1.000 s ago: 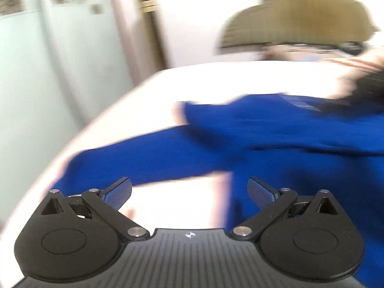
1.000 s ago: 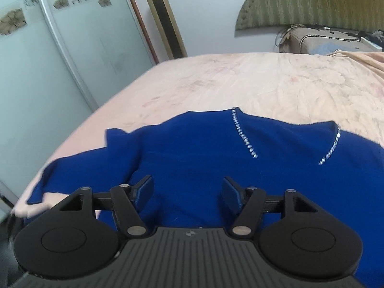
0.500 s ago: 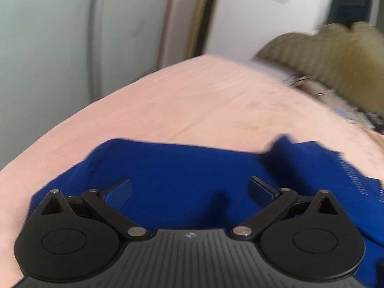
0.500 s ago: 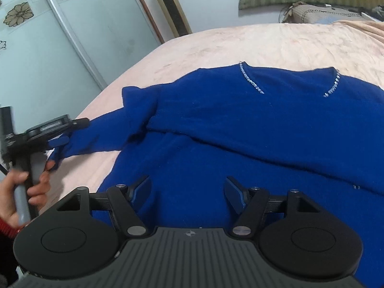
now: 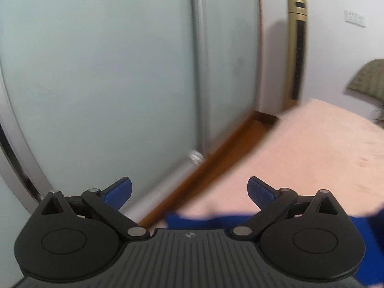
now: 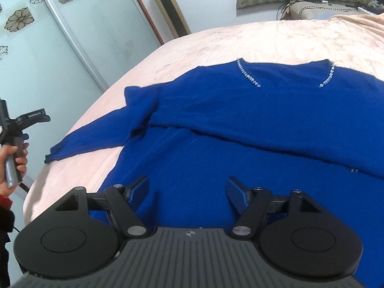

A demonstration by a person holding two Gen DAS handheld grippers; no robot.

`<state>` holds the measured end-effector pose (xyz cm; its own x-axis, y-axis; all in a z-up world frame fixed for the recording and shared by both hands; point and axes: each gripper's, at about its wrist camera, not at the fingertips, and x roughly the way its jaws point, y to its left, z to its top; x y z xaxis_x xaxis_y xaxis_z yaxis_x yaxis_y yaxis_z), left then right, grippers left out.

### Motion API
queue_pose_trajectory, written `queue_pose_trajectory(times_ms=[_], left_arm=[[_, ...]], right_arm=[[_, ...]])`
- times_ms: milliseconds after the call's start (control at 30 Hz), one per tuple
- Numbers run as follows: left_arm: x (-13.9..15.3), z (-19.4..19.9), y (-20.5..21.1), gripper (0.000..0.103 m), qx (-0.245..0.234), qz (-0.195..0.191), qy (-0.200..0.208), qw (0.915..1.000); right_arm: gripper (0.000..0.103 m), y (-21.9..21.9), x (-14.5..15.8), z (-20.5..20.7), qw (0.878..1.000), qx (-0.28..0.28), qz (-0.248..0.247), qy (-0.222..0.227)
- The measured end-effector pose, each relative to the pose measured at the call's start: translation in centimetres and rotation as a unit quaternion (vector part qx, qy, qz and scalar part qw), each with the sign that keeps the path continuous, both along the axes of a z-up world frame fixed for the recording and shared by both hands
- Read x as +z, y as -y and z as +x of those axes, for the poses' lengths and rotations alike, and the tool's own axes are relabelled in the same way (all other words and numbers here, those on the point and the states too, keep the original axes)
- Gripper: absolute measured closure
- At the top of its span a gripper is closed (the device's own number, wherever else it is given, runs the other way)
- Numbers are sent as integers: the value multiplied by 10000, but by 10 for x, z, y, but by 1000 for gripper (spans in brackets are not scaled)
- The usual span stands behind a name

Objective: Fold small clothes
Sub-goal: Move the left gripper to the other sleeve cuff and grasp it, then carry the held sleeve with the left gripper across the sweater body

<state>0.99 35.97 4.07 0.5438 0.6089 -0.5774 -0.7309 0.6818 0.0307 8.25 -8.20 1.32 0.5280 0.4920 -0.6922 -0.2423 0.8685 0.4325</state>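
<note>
the left claw [image 5: 189, 193], spread and empty, sits off the bed's [image 6: 216, 45] left edge with one sleeve [image 6: 88, 141] trailing toward it, while the blue sweater [image 6: 252, 124] lies flat on the bed under the right claw [image 6: 187, 192], whose jaws have just been opening, nothing pinched.

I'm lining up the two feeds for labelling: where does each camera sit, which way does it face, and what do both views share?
Left wrist view: sits on the left gripper, jaws open and empty; faces the frosted sliding door, the floor strip and the bed's edge.
Right wrist view: sits on the right gripper, jaws just opening, empty; looks down over the blue sweater; the left hand shows at the picture's left edge.
Shared: sweater, bed, door, gold tower unit.
</note>
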Motion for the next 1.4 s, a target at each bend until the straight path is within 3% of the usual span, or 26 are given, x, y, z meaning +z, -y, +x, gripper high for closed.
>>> queue_pose_trajectory(times_ms=[133, 200, 333, 400, 533, 767, 800, 833, 933, 1000, 1100, 1167, 1400], left_arm=[[-25, -14, 26, 0, -502, -1094, -87, 9927], [-39, -25, 33, 0, -538, -1592, 94, 9857], [-59, -41, 26, 0, -205, -2386, 917, 9666], [-69, -46, 9, 0, 28, -2743, 1526, 9494], [-89, -31, -16, 0, 284, -3038, 2546, 9176], [-93, -24, -49, 4, 839, -3327, 3125, 8858], [-94, -24, -50, 20, 829, -3362, 3094, 8856], [-96, -20, -52, 50, 772, -3435, 3019, 8860], [-112, 4, -64, 93, 771, -3807, 2609, 8838], [-112, 4, -63, 98, 770, -3708, 2477, 8918], [-92, 2, -48, 99, 656, -2984, 2159, 9274], [-76, 2, -43, 99, 625, -2533, 2007, 9443], [-8, 0, -55, 99, 1034, -902, 1800, 9740]], right_arm=[[28, -1, 0, -2, 10000, 21, 35, -13], [28, -1, 0, -4, 10000, 41, 38, -8], [28, 2, -1, -6, 10000, 7, 6, -44], [28, 4, -2, -7, 10000, -33, 22, -71], [27, 5, -4, -10, 9999, -68, 9, -98], [23, 0, -4, -14, 9999, -8, -143, -77], [23, 0, -4, -15, 9999, -5, -152, -76], [22, 0, -4, -16, 9998, 1, -157, -77], [21, -1, -4, -18, 9998, 44, -182, -81], [20, -2, -4, -19, 9997, 76, -209, -73], [19, -2, -3, -21, 9997, 101, -225, -73], [19, -2, -3, -21, 9997, 118, -220, -72], [20, 7, -2, -24, 9999, 33, -155, -28]])
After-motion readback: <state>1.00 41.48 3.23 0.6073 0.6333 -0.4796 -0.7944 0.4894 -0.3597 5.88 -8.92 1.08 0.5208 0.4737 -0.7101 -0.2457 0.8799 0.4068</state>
